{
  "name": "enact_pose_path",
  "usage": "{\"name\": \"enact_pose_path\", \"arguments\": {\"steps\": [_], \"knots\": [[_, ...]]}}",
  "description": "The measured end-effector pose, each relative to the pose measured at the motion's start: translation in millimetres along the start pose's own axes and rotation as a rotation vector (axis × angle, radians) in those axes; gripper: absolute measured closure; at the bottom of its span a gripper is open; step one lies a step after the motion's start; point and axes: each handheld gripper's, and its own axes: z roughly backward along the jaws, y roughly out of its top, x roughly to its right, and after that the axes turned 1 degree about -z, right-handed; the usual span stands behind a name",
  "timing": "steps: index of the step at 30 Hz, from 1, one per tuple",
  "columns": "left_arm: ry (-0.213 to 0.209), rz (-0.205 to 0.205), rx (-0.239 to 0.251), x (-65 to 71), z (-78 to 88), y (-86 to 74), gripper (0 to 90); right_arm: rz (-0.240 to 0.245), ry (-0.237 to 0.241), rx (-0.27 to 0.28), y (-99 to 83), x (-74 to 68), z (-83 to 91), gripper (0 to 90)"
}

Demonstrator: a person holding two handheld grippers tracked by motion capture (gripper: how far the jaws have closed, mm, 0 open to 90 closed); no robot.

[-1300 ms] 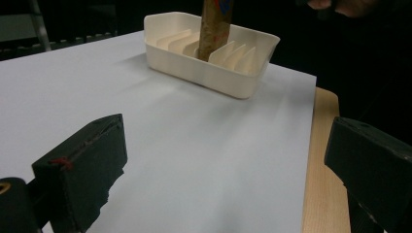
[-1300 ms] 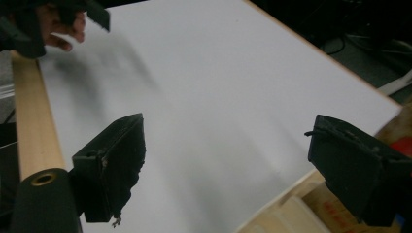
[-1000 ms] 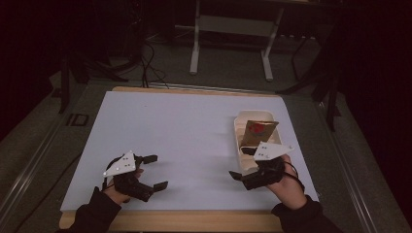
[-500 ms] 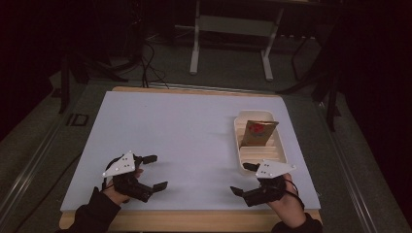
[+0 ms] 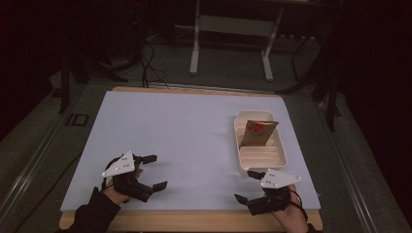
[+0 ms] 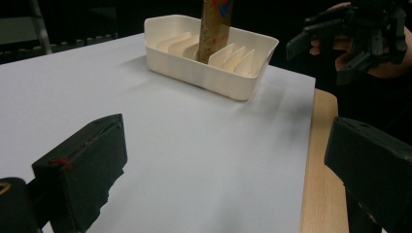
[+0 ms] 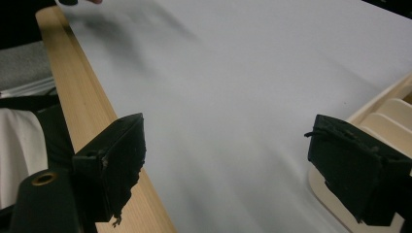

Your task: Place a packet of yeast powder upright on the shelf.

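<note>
Right claw (image 5: pixel 245 186) gapes near upright card (image 5: pixel 258 134) in tray (image 5: pixel 265 166).

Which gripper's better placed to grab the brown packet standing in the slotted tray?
Right, most likely. The right gripper sits open at the tray's near end, its rim beside one jaw in the right gripper view. The left gripper, also open, is across the table from the brown packet.

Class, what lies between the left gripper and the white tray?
Nothing: between the left gripper and the tray, the high view shows bare white sheet.
</note>
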Motion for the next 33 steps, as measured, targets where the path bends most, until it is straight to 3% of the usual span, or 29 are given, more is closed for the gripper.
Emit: {"name": "enact_pose_path", "arguments": {"steps": [7,18,33], "knots": [[0.0,-0.002,-0.004,-0.3,0.0,-0.7,2.5,0.029,-0.02,-0.005,-6.2,-3.5,4.6,13.3],[-0.005,-0.007,-0.016,1.7,-1.4,-2.8,2.5,0.004,-0.002,-0.011,-20.1,-1.4,6.2,13.4],[-0.006,-0.011,-0.011,2.6,-0.9,-2.6,2.5,-0.006,-0.012,-0.009,-21.5,2.9,6.3,13.6]]}}
